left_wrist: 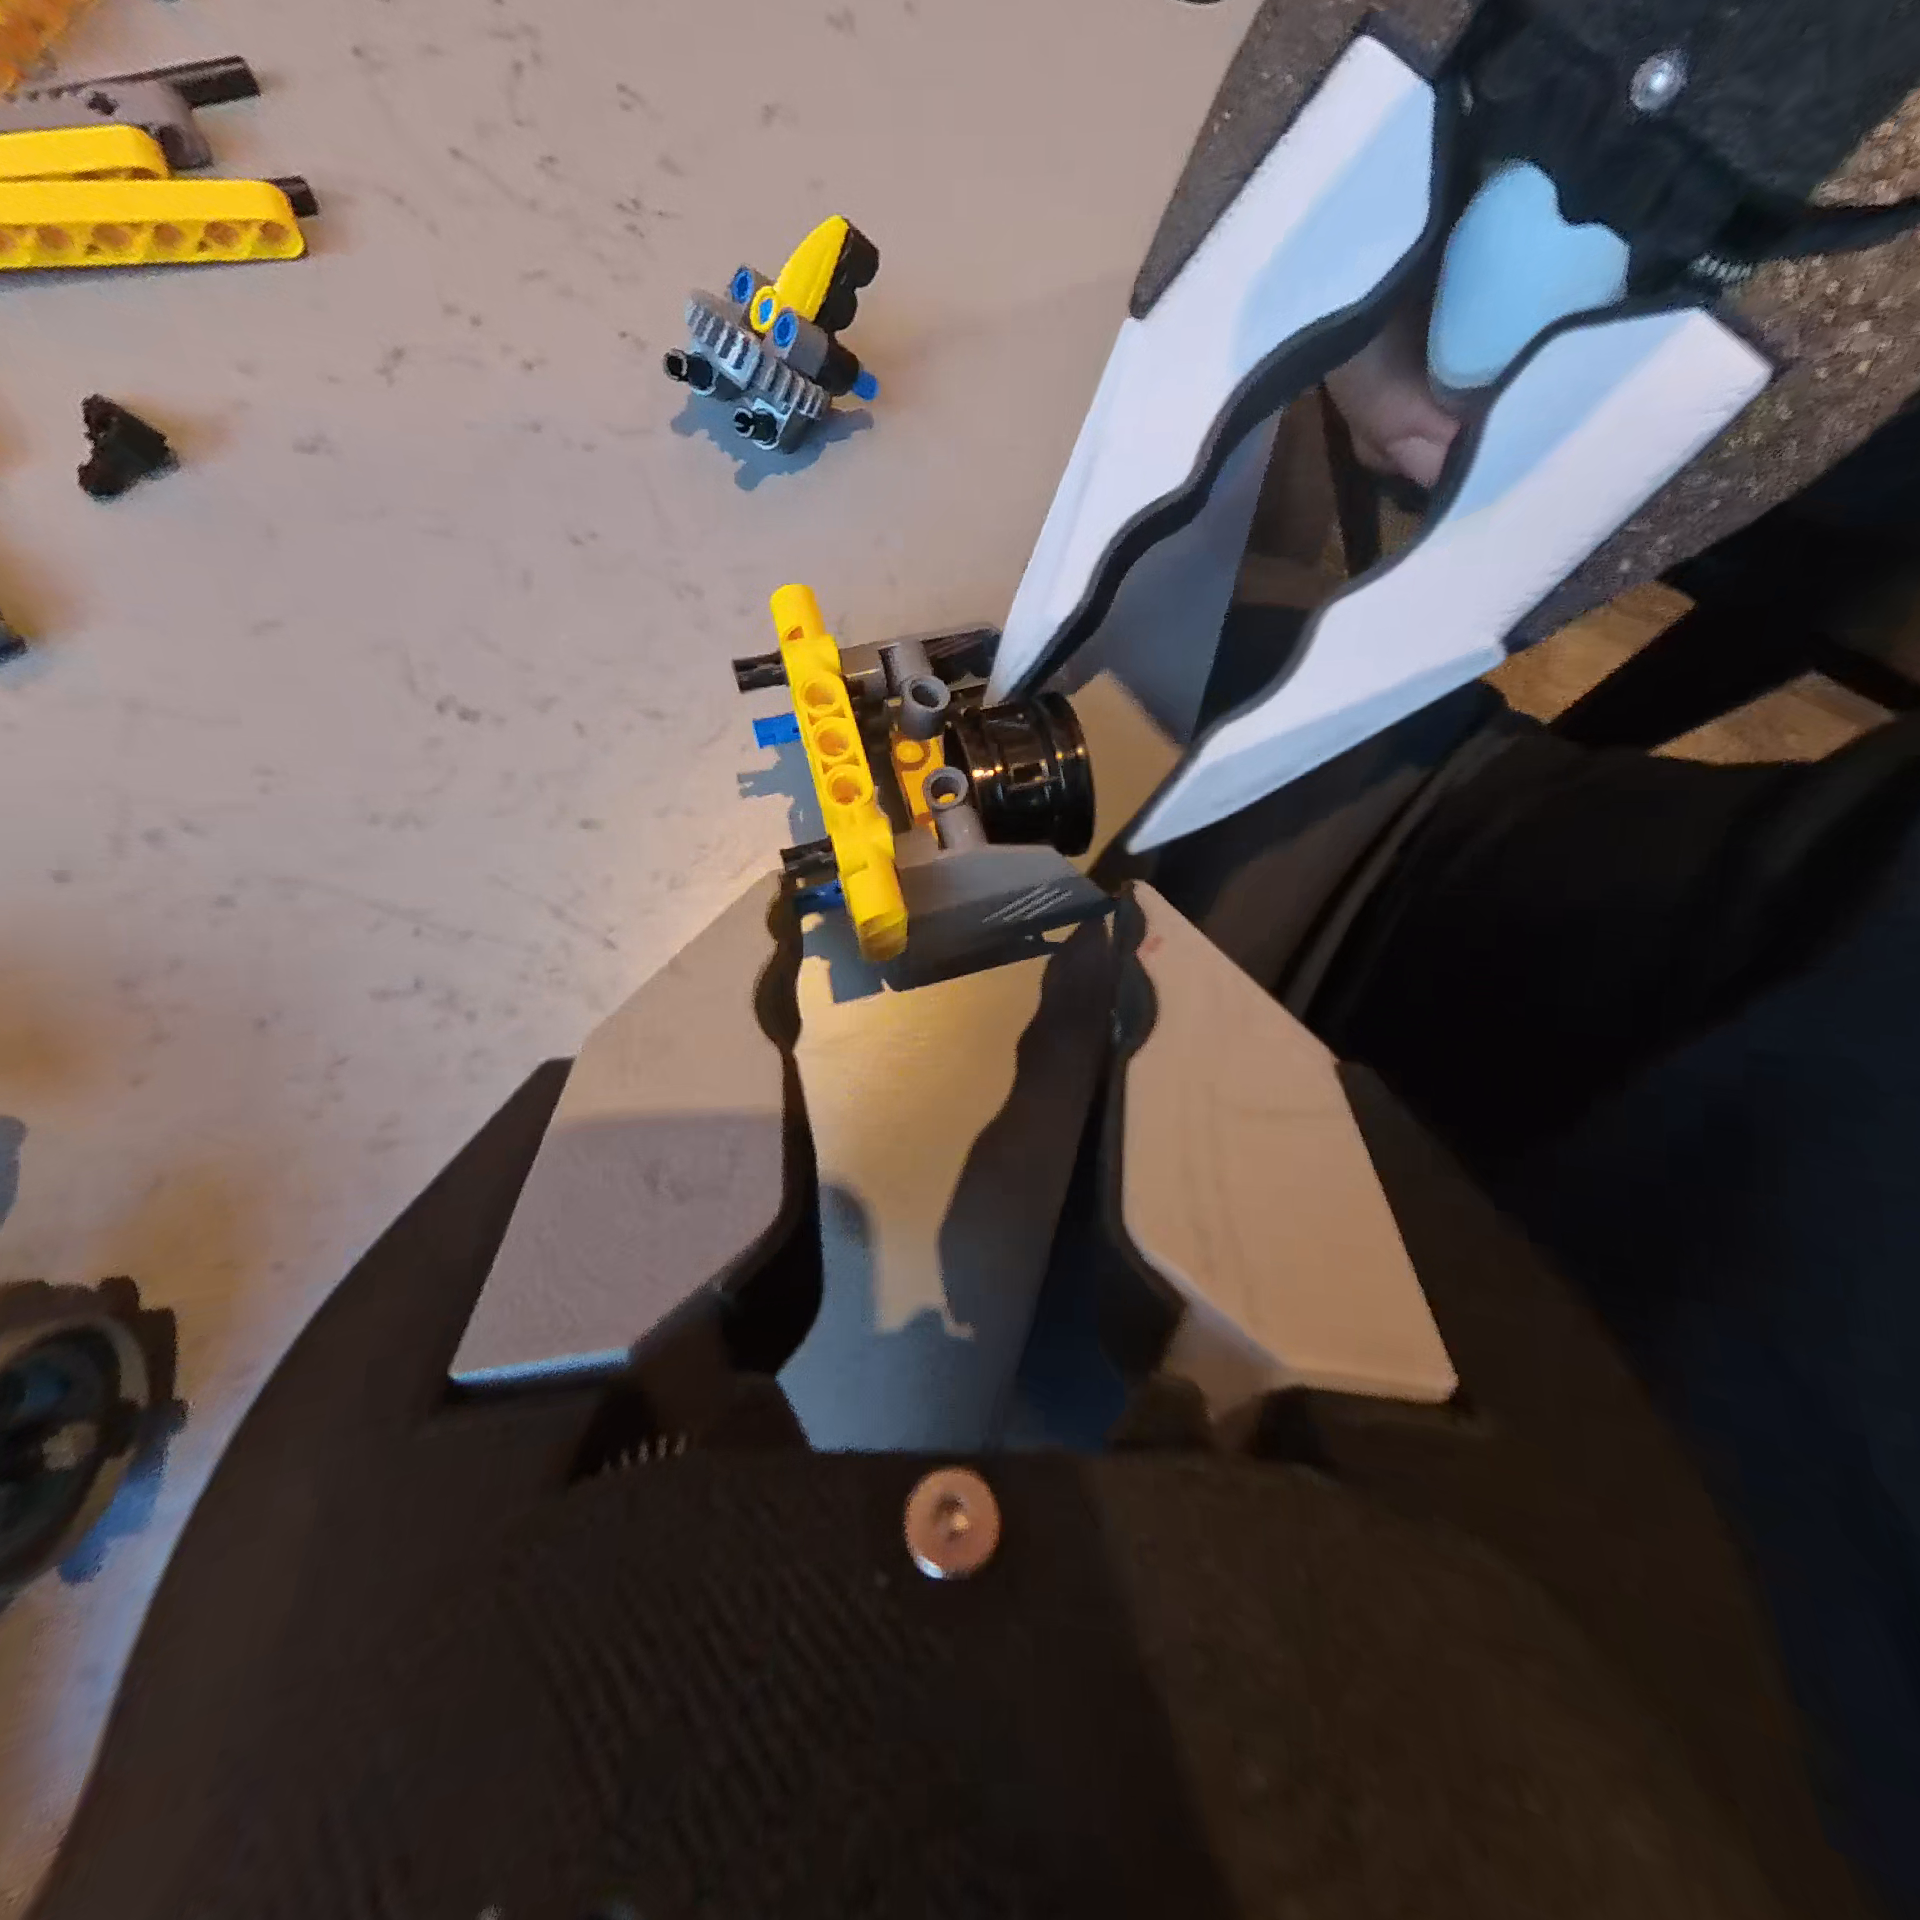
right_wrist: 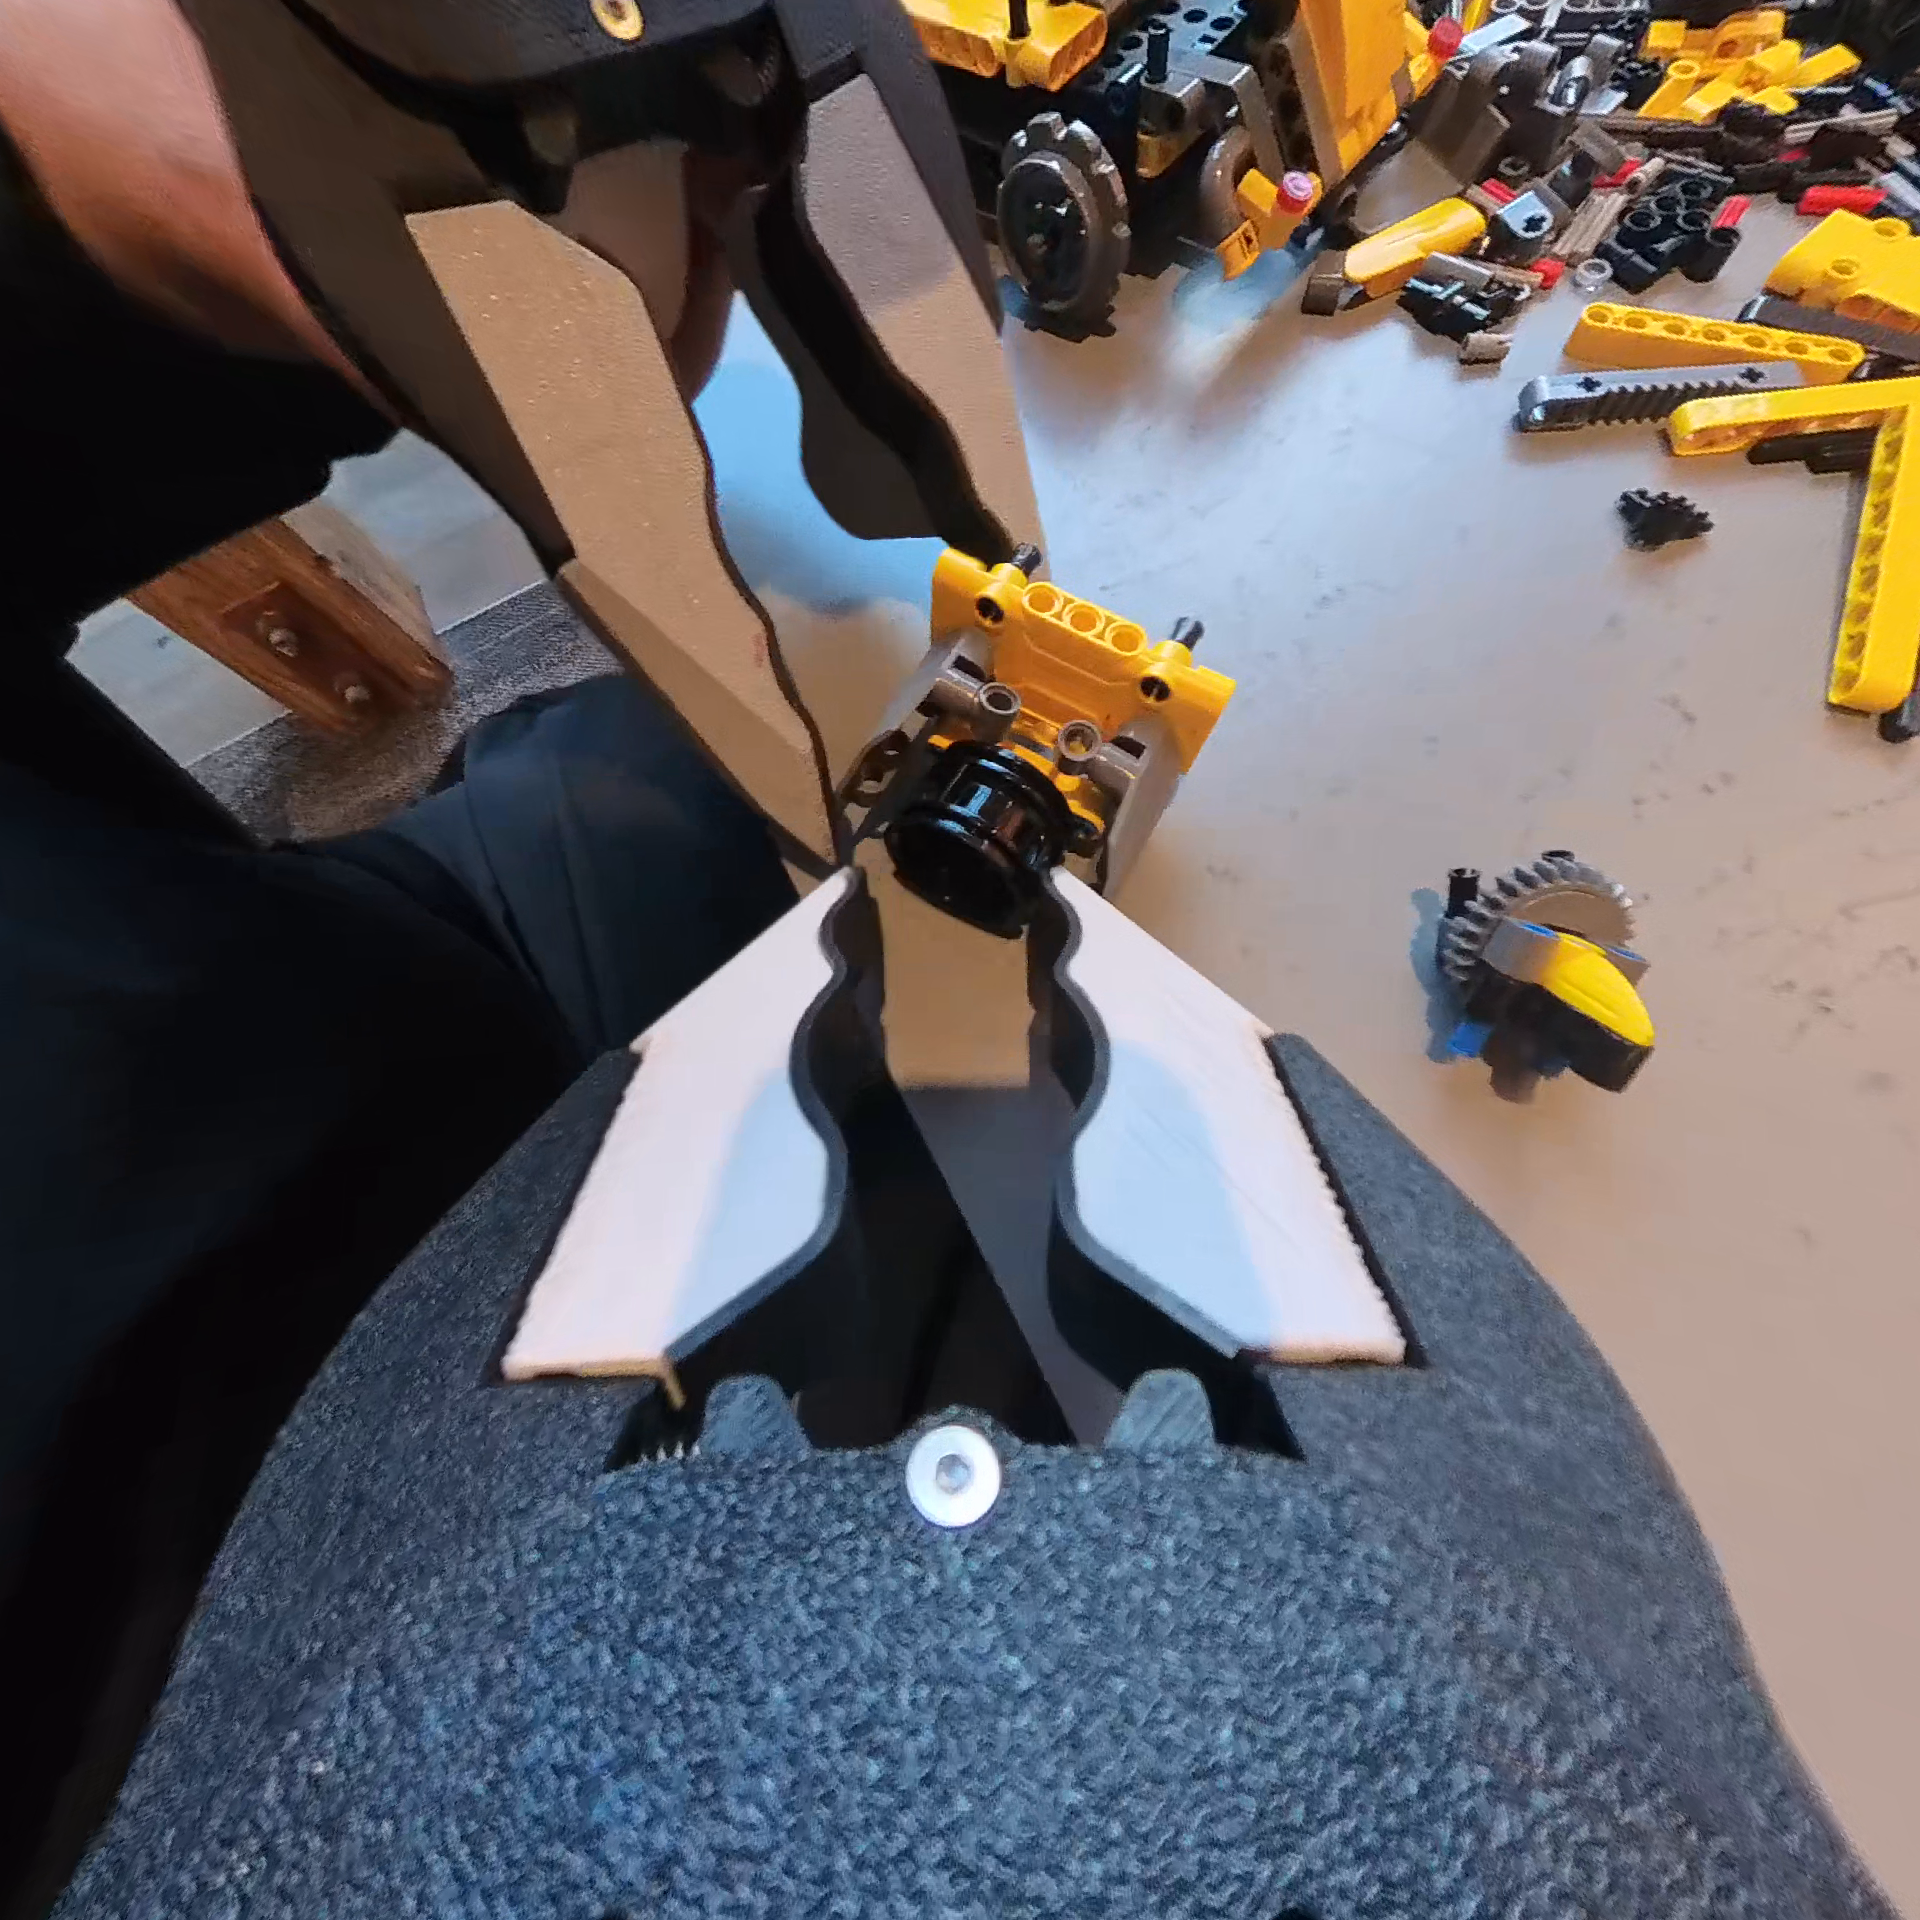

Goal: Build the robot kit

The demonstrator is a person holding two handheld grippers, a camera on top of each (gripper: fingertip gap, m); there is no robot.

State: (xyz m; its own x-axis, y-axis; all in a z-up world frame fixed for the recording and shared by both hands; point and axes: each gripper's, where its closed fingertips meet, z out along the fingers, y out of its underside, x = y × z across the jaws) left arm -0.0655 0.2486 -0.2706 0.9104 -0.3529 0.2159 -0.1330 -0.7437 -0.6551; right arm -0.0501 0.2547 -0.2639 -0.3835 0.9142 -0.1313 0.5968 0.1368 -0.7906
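My left gripper [left_wrist: 951, 914] is shut on a small brick assembly [left_wrist: 987, 904] with a yellow holed frame [left_wrist: 836, 748] and grey panels, and holds it by its two sides at the table's edge. A black wheel hub [left_wrist: 1023, 769] sticks out of the assembly towards the right gripper. My right gripper [right_wrist: 951, 883], with white fingers, is shut on this hub [right_wrist: 971, 842]. In the right wrist view the left gripper [right_wrist: 925, 707] comes in from the upper left, its tips against the yellow frame [right_wrist: 1081, 644] and the grey side. The right gripper also shows in the left wrist view [left_wrist: 1070, 758].
A small gear cluster with a yellow curved piece [left_wrist: 779, 343] [right_wrist: 1538, 977] lies on the pale table [left_wrist: 416, 727]. Long yellow beams [left_wrist: 145, 223], a small black piece [right_wrist: 1662, 514], a part-built yellow vehicle [right_wrist: 1060, 197] and a pile of loose parts [right_wrist: 1662, 156] lie farther off. A person's dark-clothed legs [right_wrist: 312, 1039] are beside the edge. Left and right tips are no more than a few centimetres apart. About 12 centimetres separates my left fingertips from the small black piece [right_wrist: 1662, 514]. Look for it in the left wrist view [left_wrist: 113, 437] too.
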